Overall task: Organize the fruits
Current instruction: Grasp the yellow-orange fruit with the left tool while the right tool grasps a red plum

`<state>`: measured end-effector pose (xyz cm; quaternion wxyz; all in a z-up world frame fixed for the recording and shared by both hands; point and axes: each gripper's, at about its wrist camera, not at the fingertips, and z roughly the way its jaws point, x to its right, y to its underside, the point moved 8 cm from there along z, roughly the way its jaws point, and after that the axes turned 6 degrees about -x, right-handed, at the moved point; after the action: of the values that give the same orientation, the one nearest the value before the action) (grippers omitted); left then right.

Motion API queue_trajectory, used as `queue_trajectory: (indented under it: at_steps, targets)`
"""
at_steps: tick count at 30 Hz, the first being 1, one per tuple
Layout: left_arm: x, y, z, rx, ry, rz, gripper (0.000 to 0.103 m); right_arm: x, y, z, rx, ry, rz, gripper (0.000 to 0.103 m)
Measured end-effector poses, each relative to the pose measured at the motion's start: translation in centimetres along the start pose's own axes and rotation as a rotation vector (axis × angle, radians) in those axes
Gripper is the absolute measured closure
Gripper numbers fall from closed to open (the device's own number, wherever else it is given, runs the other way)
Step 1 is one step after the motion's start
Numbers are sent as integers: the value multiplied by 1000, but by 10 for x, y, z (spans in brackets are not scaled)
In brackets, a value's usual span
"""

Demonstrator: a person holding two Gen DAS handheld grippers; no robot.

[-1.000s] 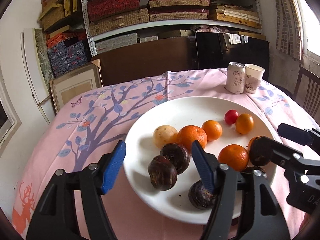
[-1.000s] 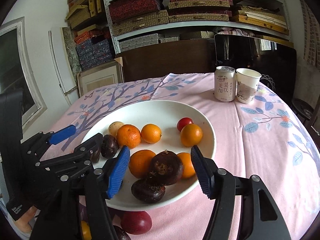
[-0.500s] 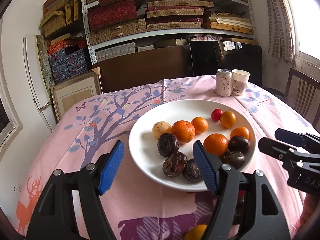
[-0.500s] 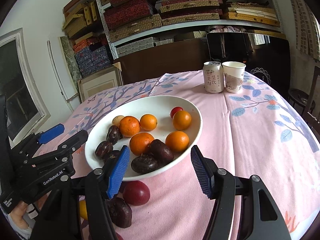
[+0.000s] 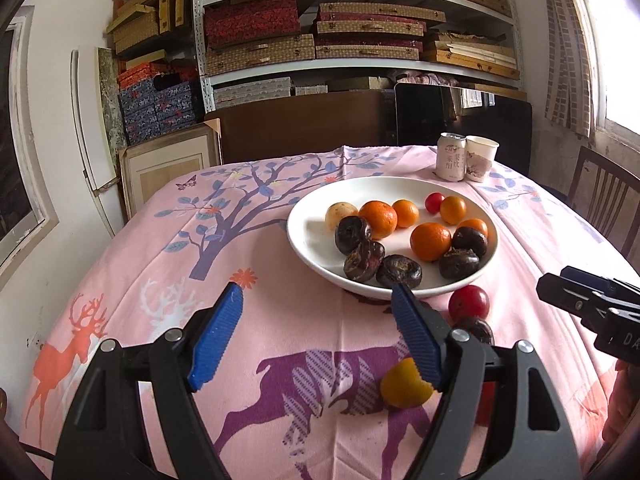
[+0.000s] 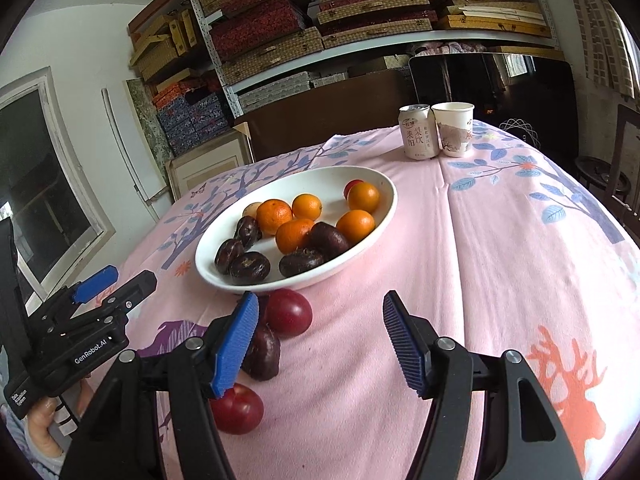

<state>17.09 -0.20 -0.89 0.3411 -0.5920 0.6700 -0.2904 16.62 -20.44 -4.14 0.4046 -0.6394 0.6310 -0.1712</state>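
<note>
A white plate [image 5: 308, 236] [image 6: 384, 216] on the pink tablecloth holds several oranges [image 5: 430, 241], several dark purple fruits [image 5: 363, 261], a pale fruit [image 5: 340, 215] and a small red one [image 5: 434, 202]. Loose in front of the plate lie a red fruit [image 5: 469, 302] [image 6: 288, 313], a dark fruit [image 5: 476, 329] [image 6: 262, 350], an orange [image 5: 405, 388] and another red fruit [image 6: 238, 408]. My left gripper [image 5: 316, 338] is open and empty, above the cloth before the plate. My right gripper [image 6: 318, 340] is open and empty, just right of the loose fruits.
A drink can [image 5: 451, 157] [image 6: 416, 132] and a paper cup [image 5: 481, 159] [image 6: 454, 129] stand at the table's far side. A wooden chair [image 5: 604, 196] is at the right. Shelves of boxes [image 5: 320, 28] line the back wall.
Both grippers have pulled back from over the plate toward the near table edge. The loose fruits in front of the plate have come into view.
</note>
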Motion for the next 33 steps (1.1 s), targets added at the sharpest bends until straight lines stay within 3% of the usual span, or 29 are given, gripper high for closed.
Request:
queue_trajectory:
  at_steps: [9,18,24,26,28,33]
  targets:
    - [1,12,-6,-4,-17,18,24,-25,29,4,-127,-108,-55,35]
    - [3,13,-5,-7,-12,25,24,-49,52,20,-254,-136,-150,35]
    - [8,14,-4,-10,-9,46,22,-57,61,31,-324,-166,-147,35]
    - [9,13,-4,-10,-12,51,21,-60,64,34,-336,-163,-155,42]
    - [10,14,-3,-12,-9,50,21,-62,64,35,-341,-167,-159,58]
    - [11,16,-1,-26,-5,60,21,-60,63,31,-332,-172,-152,62]
